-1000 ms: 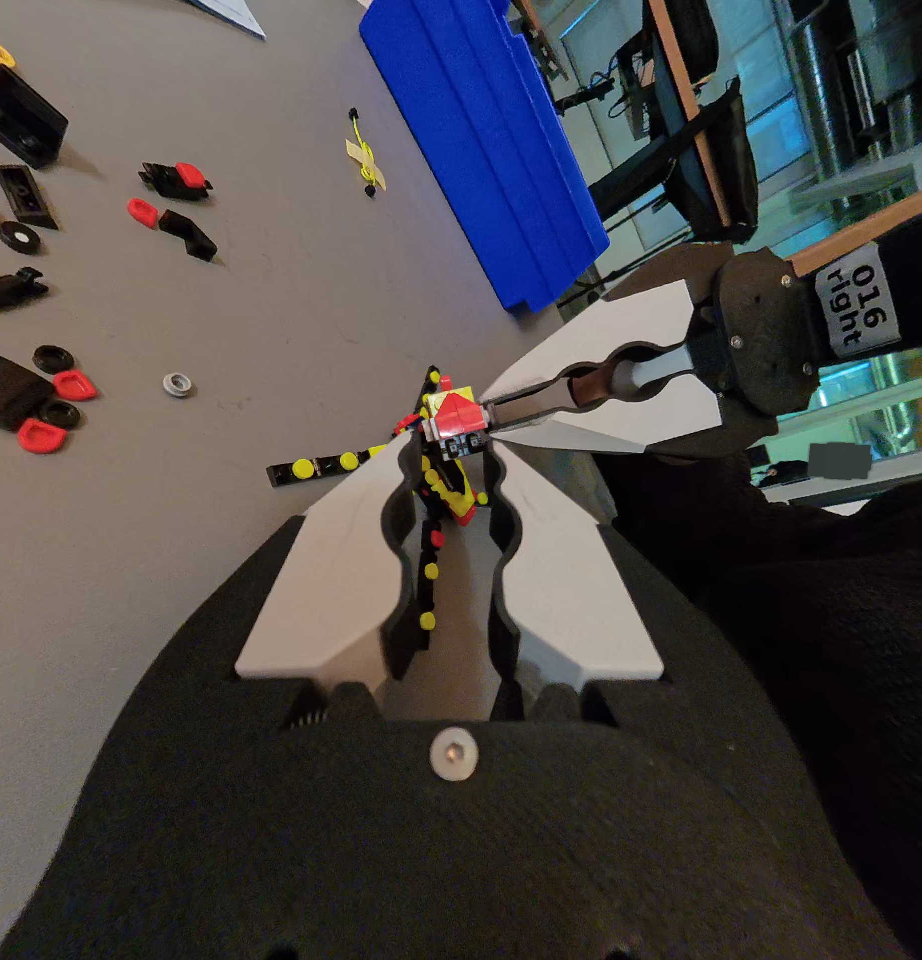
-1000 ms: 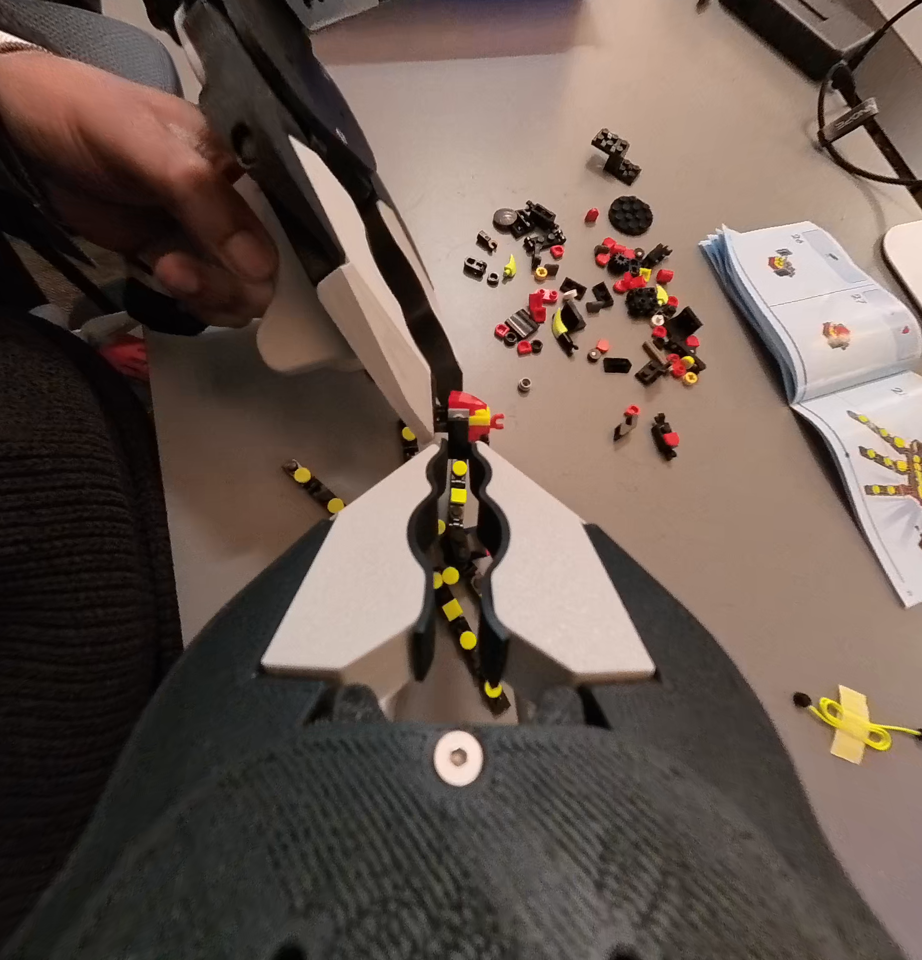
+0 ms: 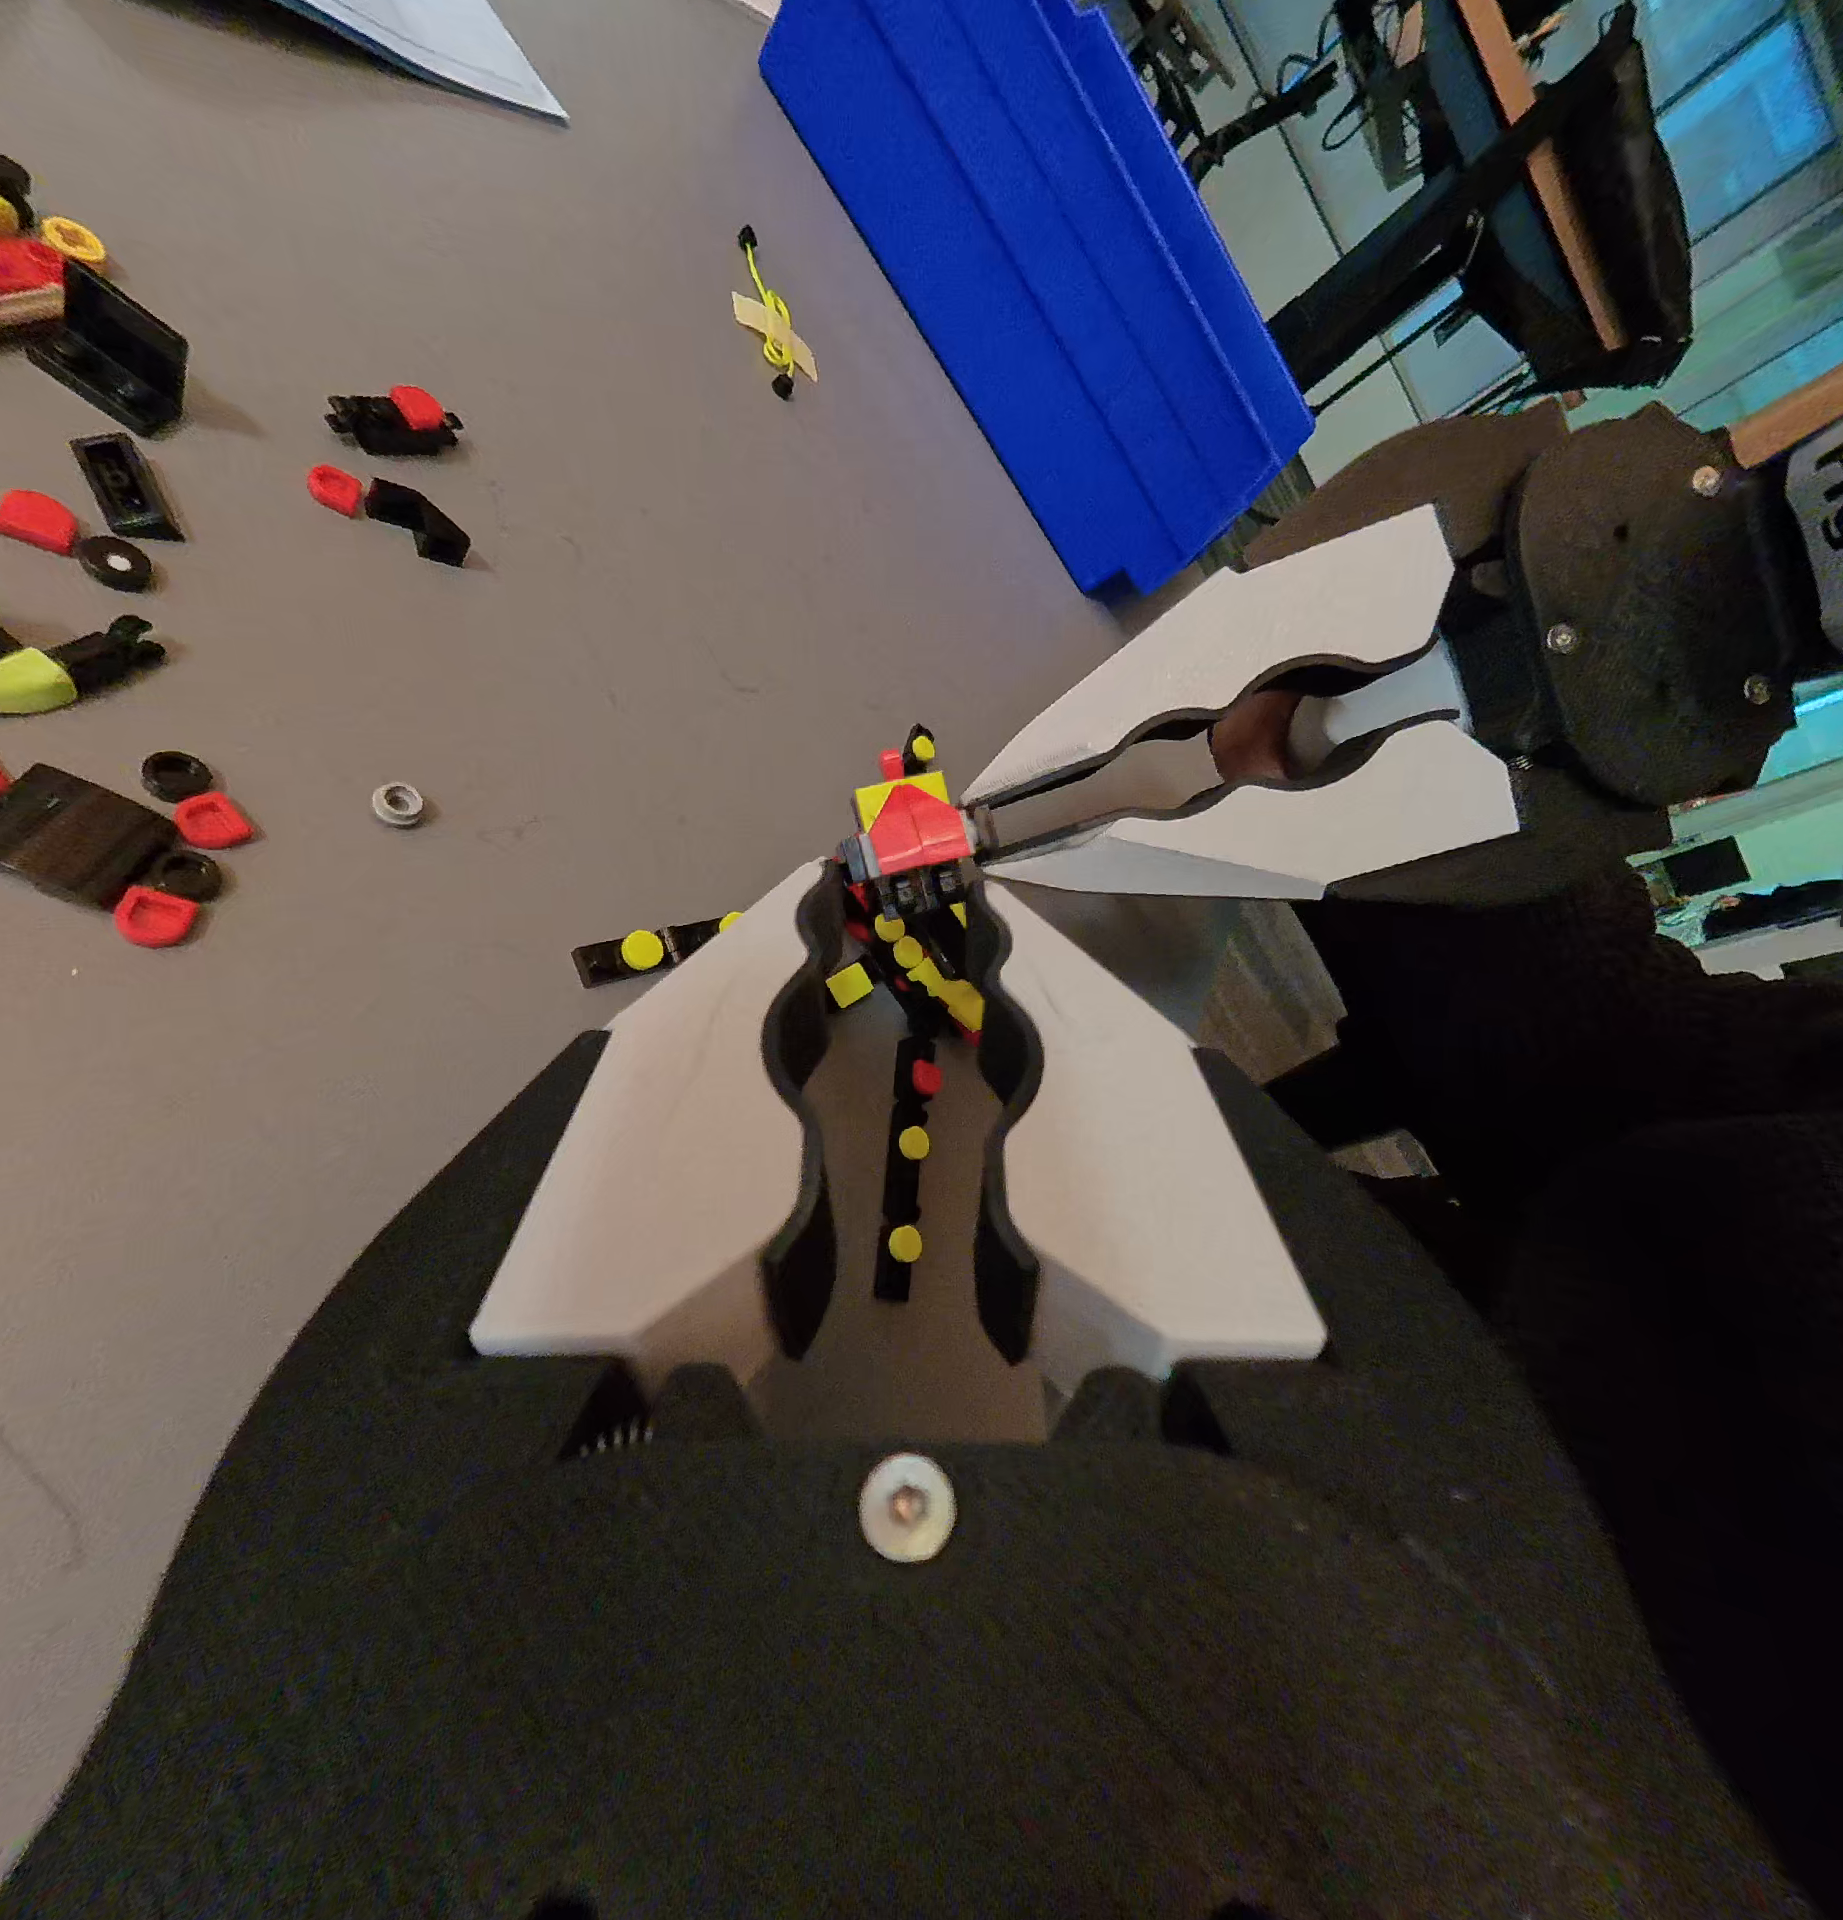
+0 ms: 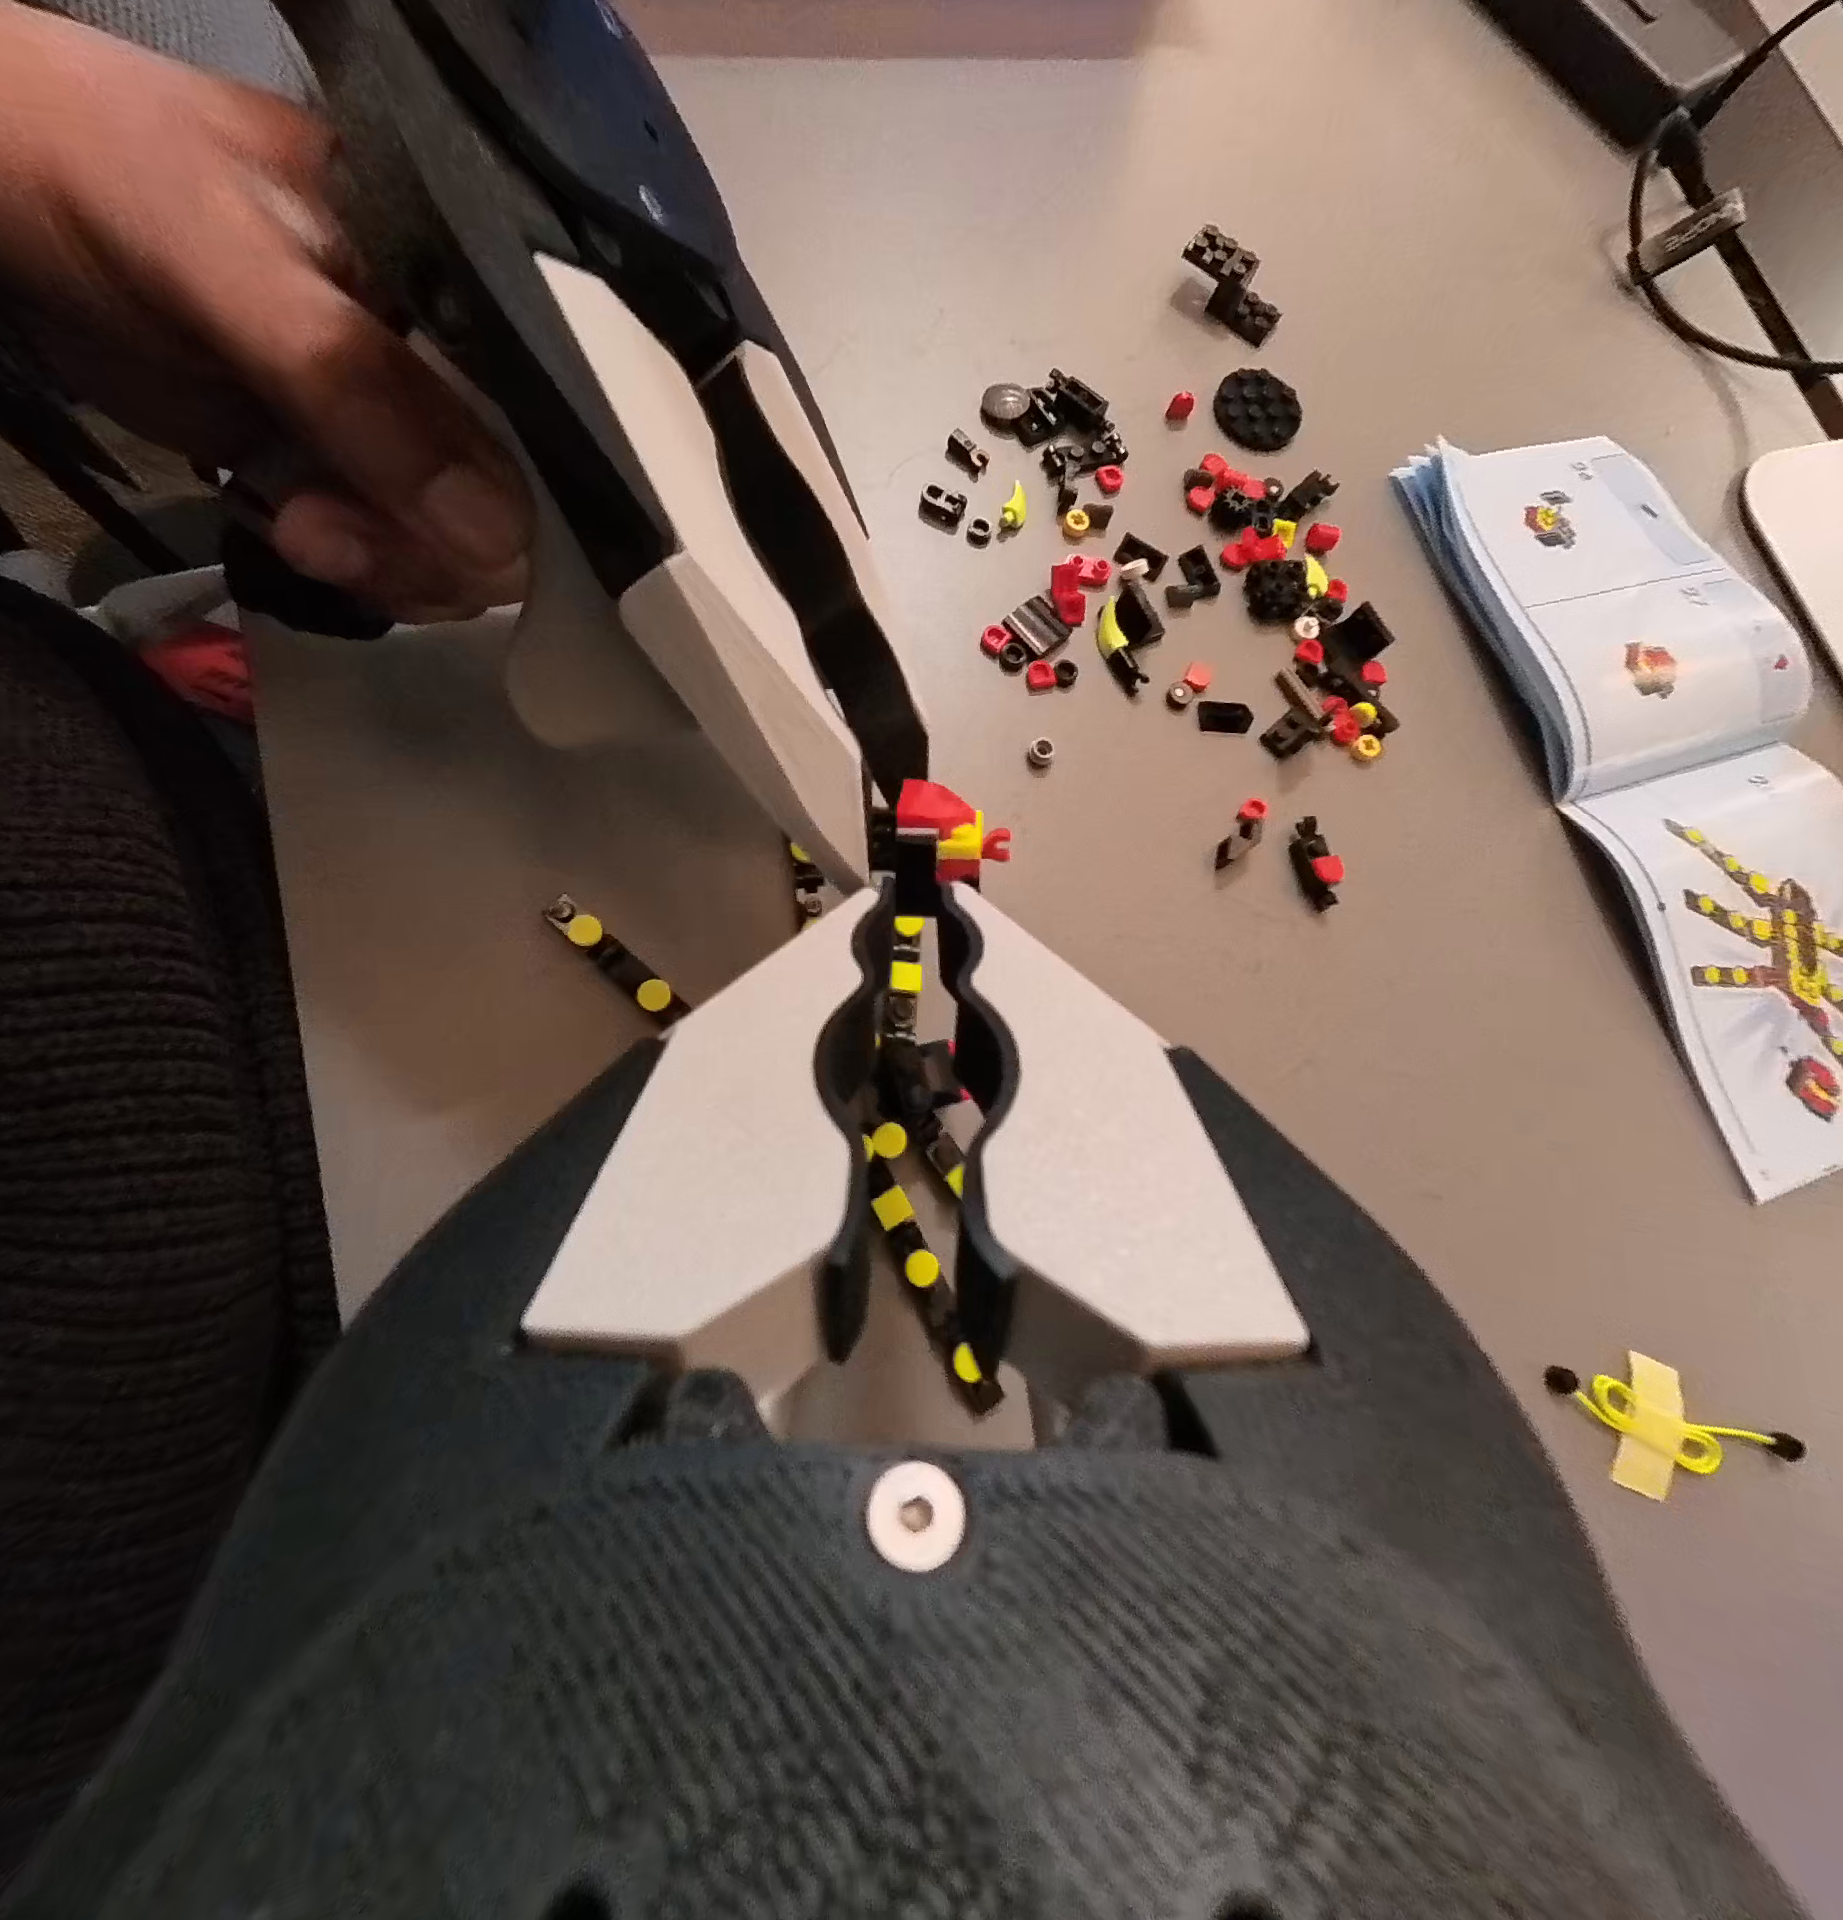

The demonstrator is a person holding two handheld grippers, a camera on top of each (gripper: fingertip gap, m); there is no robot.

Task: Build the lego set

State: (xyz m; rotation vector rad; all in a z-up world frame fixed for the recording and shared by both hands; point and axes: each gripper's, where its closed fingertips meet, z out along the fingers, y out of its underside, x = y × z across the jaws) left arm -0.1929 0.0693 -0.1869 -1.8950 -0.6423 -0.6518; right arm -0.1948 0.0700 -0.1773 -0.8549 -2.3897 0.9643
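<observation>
Both grippers pinch the same half-built lego spider [image 3: 904,844] above the grey table [image 3: 605,644]. Left gripper [image 3: 901,883] is nearly closed on its black underside, right gripper [image 4: 912,899] likewise closed on it, legs dangling between the fingers. One detached leg [image 4: 610,956] lies just beside, then the loose-parts pile [image 4: 1187,582], one open instruction booklet [image 4: 1665,727].
</observation>
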